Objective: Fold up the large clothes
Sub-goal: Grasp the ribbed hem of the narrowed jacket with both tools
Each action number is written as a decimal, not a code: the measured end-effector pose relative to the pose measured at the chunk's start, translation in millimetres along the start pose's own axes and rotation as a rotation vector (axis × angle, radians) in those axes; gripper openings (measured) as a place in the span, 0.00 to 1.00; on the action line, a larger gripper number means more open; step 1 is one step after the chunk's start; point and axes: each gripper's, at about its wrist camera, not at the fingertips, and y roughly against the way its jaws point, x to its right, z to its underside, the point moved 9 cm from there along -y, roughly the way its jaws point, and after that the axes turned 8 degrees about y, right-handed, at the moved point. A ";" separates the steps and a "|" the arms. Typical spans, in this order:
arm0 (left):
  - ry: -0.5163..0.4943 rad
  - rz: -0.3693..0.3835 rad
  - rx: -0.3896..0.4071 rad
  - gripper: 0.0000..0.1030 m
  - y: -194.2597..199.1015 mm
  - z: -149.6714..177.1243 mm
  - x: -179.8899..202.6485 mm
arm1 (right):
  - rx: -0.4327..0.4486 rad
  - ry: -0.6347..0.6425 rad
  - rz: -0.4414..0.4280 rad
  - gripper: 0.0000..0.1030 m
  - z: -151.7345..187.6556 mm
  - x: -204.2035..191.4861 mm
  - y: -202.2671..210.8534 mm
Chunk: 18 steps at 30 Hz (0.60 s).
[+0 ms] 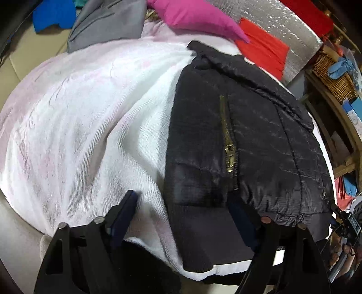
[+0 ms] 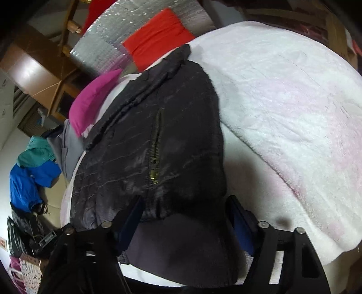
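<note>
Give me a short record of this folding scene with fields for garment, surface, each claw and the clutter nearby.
garment: black quilted puffer jacket with brass zipper, lying flat
surface: white and pale pink fluffy blanket
left claw: open, astride the jacket's ribbed hem at one corner
right claw: open, astride the hem at the other corner
clutter: magenta garment, red folded cloth, grey garment, blue garment
fold: not yet begun

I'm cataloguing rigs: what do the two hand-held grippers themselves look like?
Both match. The left hand-held gripper and right hand-held gripper have black angular frames with cut-out slots, round metal pivot pins, and flat dark blue finger pads.
</note>
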 end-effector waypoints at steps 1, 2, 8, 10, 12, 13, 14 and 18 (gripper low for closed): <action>-0.002 -0.005 0.005 0.71 1.3 -0.6 0.1 | -0.004 0.010 0.015 0.63 0.8 0.5 -0.4; -0.001 -0.003 0.010 0.71 3.7 -1.3 0.7 | -0.007 0.007 0.017 0.61 0.9 1.7 -0.8; -0.010 0.024 0.050 0.72 15.1 -10.6 5.0 | -0.004 -0.033 0.000 0.61 3.9 9.8 -3.1; -0.009 0.036 0.088 0.72 21.6 -17.7 7.7 | -0.005 -0.018 0.007 0.61 4.1 7.7 -3.6; -0.025 0.054 0.087 0.72 19.8 -22.3 12.3 | -0.002 -0.021 0.002 0.61 4.2 8.5 -3.4; -0.033 0.058 0.077 0.72 16.1 -21.6 12.9 | 0.000 -0.027 -0.004 0.61 4.1 9.3 -3.3; -0.036 0.061 0.055 0.72 7.5 -20.3 12.4 | 0.002 -0.030 -0.008 0.61 3.9 9.5 -3.0; 0.015 0.085 -0.046 0.70 -18.1 -8.0 6.9 | 0.004 -0.021 -0.015 0.61 5.3 8.6 -1.0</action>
